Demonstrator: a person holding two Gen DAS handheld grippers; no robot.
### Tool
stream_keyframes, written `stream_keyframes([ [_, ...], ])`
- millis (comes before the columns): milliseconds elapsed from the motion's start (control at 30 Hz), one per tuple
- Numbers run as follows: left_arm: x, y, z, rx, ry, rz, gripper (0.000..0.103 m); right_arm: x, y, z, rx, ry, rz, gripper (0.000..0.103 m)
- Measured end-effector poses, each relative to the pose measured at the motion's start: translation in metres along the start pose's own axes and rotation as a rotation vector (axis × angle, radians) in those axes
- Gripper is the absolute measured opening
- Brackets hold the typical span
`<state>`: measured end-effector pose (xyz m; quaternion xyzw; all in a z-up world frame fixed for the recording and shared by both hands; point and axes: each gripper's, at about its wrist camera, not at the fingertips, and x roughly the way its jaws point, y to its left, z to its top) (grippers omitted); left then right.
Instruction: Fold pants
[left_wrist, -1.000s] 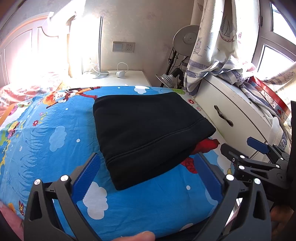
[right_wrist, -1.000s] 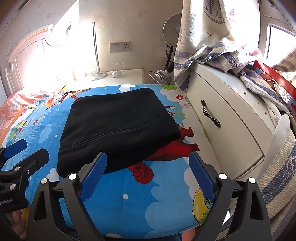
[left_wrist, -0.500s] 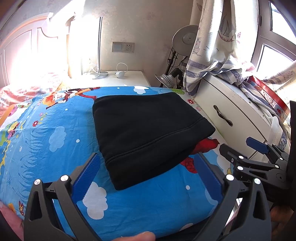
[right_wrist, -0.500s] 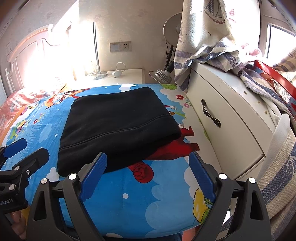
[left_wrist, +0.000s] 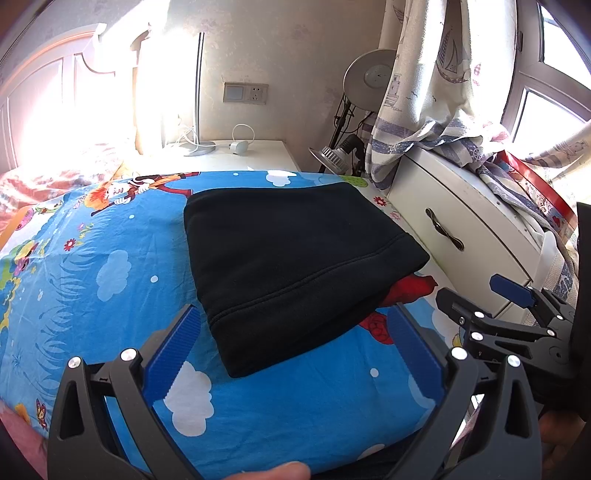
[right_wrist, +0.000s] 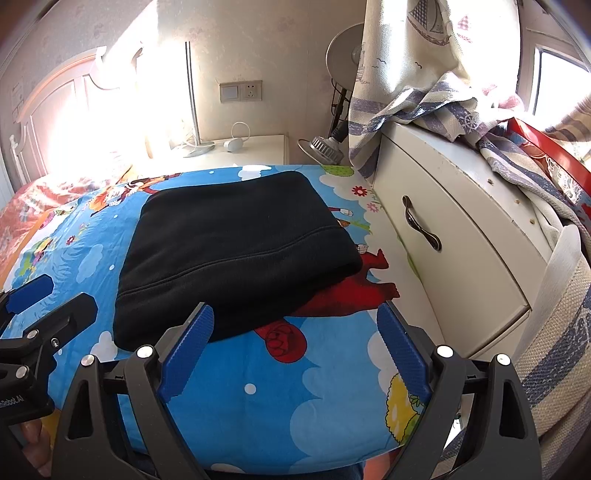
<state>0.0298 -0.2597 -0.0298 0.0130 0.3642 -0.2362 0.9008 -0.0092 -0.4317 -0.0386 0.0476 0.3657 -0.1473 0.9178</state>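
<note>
Black pants (left_wrist: 295, 266) (right_wrist: 236, 247) lie folded into a compact rectangle on the blue cartoon bedsheet (left_wrist: 110, 280) (right_wrist: 325, 387). My left gripper (left_wrist: 295, 325) stands open just short of the bundle's near edge, nothing between its blue pads. My right gripper (right_wrist: 295, 325) is open too, held over the sheet by the pants' near right corner, not touching them. In the left wrist view the right gripper (left_wrist: 480, 299) shows from the side at the right. The left gripper (right_wrist: 48, 295) appears at the left edge of the right wrist view.
A white cabinet (left_wrist: 461, 236) (right_wrist: 454, 258) with a dark handle stands against the bed's right side, striped cloth piled on top. A white nightstand (left_wrist: 229, 155) with cables, a desk lamp (left_wrist: 369, 77) and curtains are beyond the bed. A wooden headboard (right_wrist: 55, 110) is far left.
</note>
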Motion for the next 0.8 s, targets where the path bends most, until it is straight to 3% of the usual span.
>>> stream_keyframes([
  [367,0.000,-0.007,-0.004,0.006,-0.004,-0.006,0.101,0.002,-0.001,-0.003,0.002,0.007,0.002,0.086],
  [467,-0.002,-0.014,-0.005,0.029,-0.029,-0.030,0.101,0.004,-0.002,-0.003,0.005,0.013,0.003,0.086],
  [667,0.007,-0.008,-0.002,0.014,0.006,-0.098,0.101,0.011,-0.003,-0.006,0.005,0.026,-0.001,0.086],
  [733,0.004,0.015,0.002,-0.013,-0.006,-0.070,0.101,0.016,-0.004,-0.008,0.014,0.039,0.007,0.086],
  [800,0.000,0.062,0.003,-0.079,-0.018,0.034,0.101,0.023,-0.005,-0.011,0.024,0.059,0.014,0.086],
])
